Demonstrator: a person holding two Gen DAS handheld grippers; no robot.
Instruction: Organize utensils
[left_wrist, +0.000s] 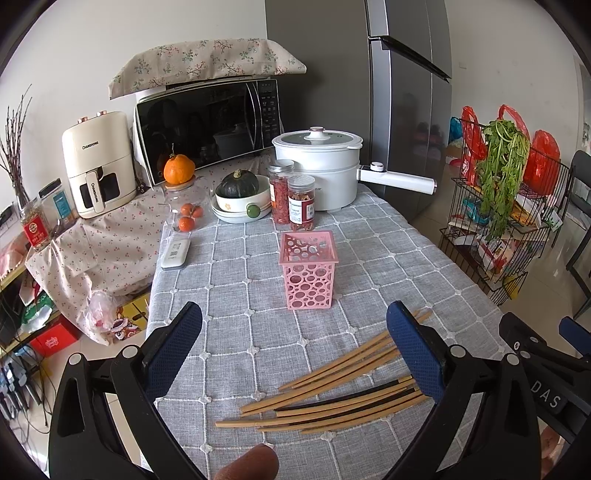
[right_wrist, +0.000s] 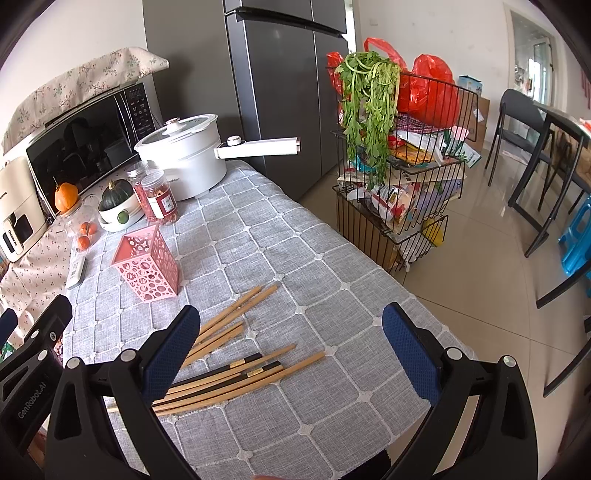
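Left wrist view shows loose bamboo chopsticks (left_wrist: 332, 391), some dark-ended, fanned across the tabletop (left_wrist: 240, 258) near a perforated pink holder (left_wrist: 308, 269). Both grippers' jaws gape wide, empty

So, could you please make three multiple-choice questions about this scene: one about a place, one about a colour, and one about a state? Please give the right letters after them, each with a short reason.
1. Where do the chopsticks lie?
A. inside the holder
B. loose on the tablecloth
C. in the white pot

2. What colour is the perforated utensil holder?
A. pink
B. green
C. black

3. How do the two grippers stand?
A. both shut on chopsticks
B. left shut, right open
C. both open and empty

Answers:
1. B: the sticks are scattered flat on the grey checked tablecloth, nearer the cameras than the holder.
2. A: its walls, cut with round holes, are pink in both views.
3. C: the left gripper and the right gripper each show blue pads spread wide with nothing between them.
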